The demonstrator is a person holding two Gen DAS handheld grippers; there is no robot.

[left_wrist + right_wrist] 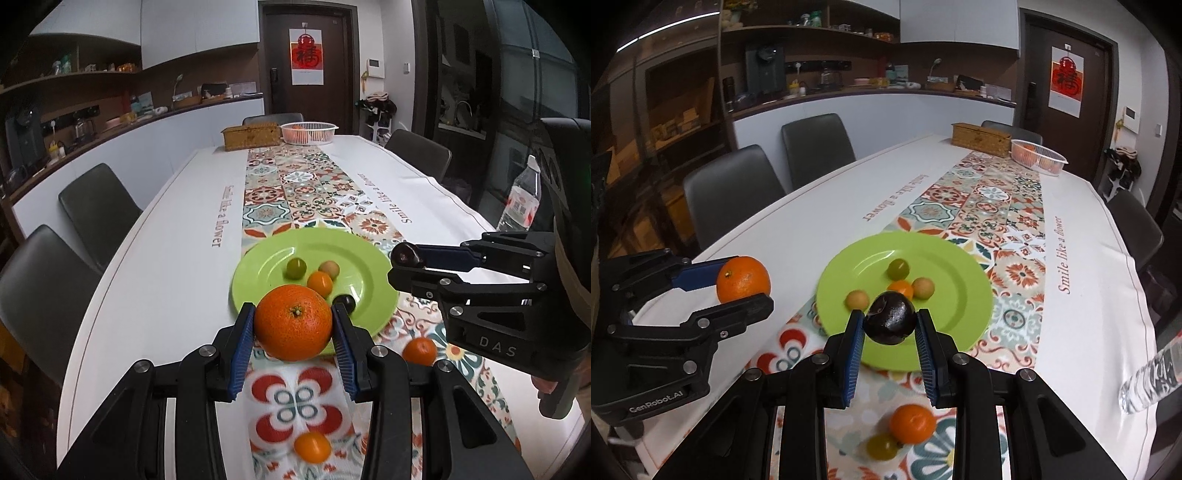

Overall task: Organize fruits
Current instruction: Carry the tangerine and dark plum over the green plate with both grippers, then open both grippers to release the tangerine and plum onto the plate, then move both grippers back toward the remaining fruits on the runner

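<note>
My left gripper (pixel 293 314) is shut on a large orange (pixel 293 328), held just in front of the near rim of a green plate (pixel 266 280). A green fruit (pixel 296 268), a beige one (pixel 329 268), a small orange one (pixel 320 283) and a dark one (pixel 346 302) lie on the plate. My right gripper (pixel 889 316) is shut on a dark plum (pixel 892 325) above the plate's (pixel 953 266) near edge. Each gripper also shows in the other's view: the right gripper (pixel 397 264) at the right, the left gripper (pixel 750 282) at the left with the orange (pixel 738 280).
Loose fruit lies on the patterned runner nearer me: a small orange (pixel 912 423) and a green fruit (pixel 882 446). A water bottle (pixel 521 199) stands at the right edge. A white basket (pixel 308 132) and a woven box (pixel 251 136) sit at the far end. Chairs line both sides.
</note>
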